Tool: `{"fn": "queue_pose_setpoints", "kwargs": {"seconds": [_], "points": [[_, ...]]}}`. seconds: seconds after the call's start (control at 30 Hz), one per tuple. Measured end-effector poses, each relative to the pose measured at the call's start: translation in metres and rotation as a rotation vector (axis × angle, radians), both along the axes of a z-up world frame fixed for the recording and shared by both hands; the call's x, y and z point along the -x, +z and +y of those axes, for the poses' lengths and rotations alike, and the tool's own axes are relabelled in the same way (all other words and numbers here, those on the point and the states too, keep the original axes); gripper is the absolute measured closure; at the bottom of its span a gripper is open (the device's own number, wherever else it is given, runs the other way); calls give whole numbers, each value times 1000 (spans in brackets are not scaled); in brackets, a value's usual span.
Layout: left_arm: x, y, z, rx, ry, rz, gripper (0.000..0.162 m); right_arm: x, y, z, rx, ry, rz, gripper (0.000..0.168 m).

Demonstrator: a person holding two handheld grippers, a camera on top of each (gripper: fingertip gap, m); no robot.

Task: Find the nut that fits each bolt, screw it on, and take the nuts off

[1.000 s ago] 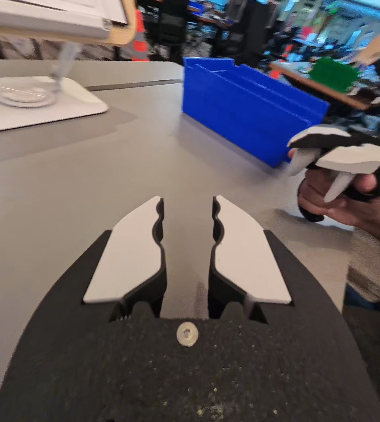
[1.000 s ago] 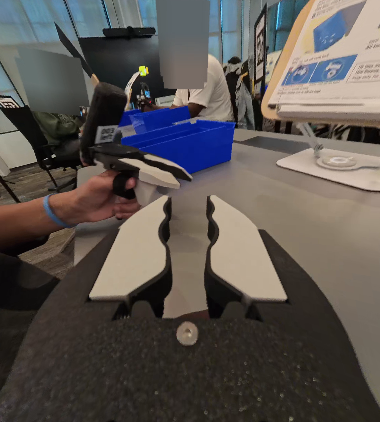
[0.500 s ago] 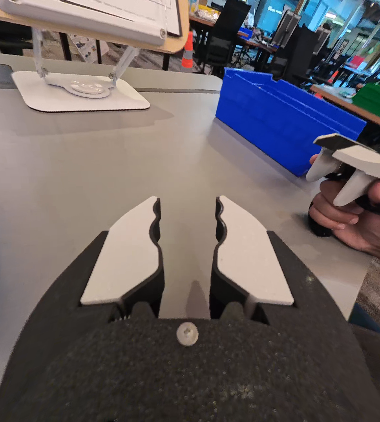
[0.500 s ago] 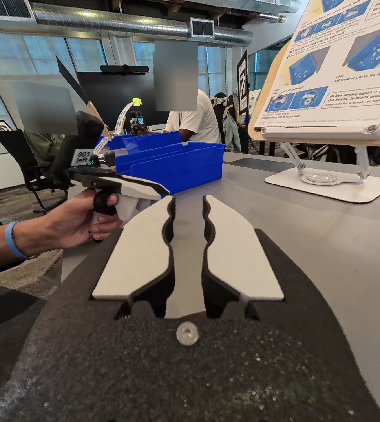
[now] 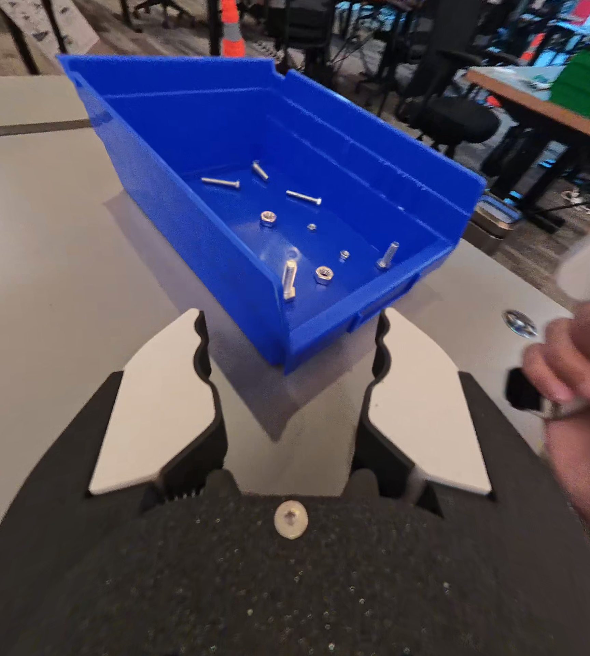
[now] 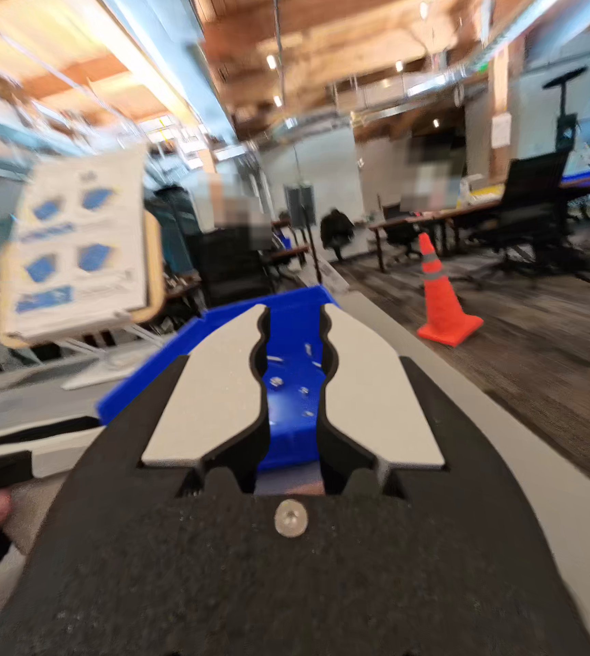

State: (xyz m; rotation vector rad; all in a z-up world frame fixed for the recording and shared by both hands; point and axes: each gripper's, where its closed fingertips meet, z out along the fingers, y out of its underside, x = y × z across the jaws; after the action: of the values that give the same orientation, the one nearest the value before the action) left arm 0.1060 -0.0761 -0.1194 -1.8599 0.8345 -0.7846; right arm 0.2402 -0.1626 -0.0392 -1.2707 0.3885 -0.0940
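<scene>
Tabletop (image 5: pixel 38 284) fills the left of the left wrist view, grey and bare; on it, at centre frame, stands a blue bin (image 5: pixel 215 117) with its open short end toward the camera. The left claw (image 5: pixel 290 319) sits at the lower middle of that view, its jaws spread wide and holding nothing, the bin's near corner just beyond its tips. The right claw (image 6: pixel 293 312) in the right wrist view is parted only narrowly — also empty — with the bin (image 6: pixel 180 340) showing between its fingers. A hand (image 5: pixel 577 372) blurs at the right edge of the left view. Inside the bin lie bolts — one thick one (image 5: pixel 289 280) near the front wall — and nuts, such as a hex nut (image 5: pixel 323 275) just beside it.
</scene>
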Motion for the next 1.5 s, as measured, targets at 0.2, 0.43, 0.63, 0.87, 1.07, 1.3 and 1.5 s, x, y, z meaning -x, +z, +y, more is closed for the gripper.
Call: {"fn": "queue_pose_setpoints", "kwargs": {"seconds": [0.2, 0.43, 0.63, 0.87, 1.07, 1.3, 1.5], "points": [[-7, -23, 34, 52, 158, 57, 115, -29, -64, 21, 422, 10, 125, 125], [2, -21, 44, 72, 228, 32, 142, -21, -86, 45, 525, 18, 179, 125], [16, -21, 46, 109, 287, 30, 147, -10, -86, 52, 528, 5, 183, 136], [55, -21, 49, 124, 305, 45, 151, 23, -86, 61, 543, 49, 132, 149], [107, -15, 50, 84, 298, 100, 153, 68, -85, 55, 560, 34, 92, 165], [222, -9, 47, 11, 343, 200, 153, 176, -80, 71, 519, 182, 80, 165], [329, -9, 56, 4, 476, 231, 156, 277, -71, 102, 518, 336, -8, 163]]}}
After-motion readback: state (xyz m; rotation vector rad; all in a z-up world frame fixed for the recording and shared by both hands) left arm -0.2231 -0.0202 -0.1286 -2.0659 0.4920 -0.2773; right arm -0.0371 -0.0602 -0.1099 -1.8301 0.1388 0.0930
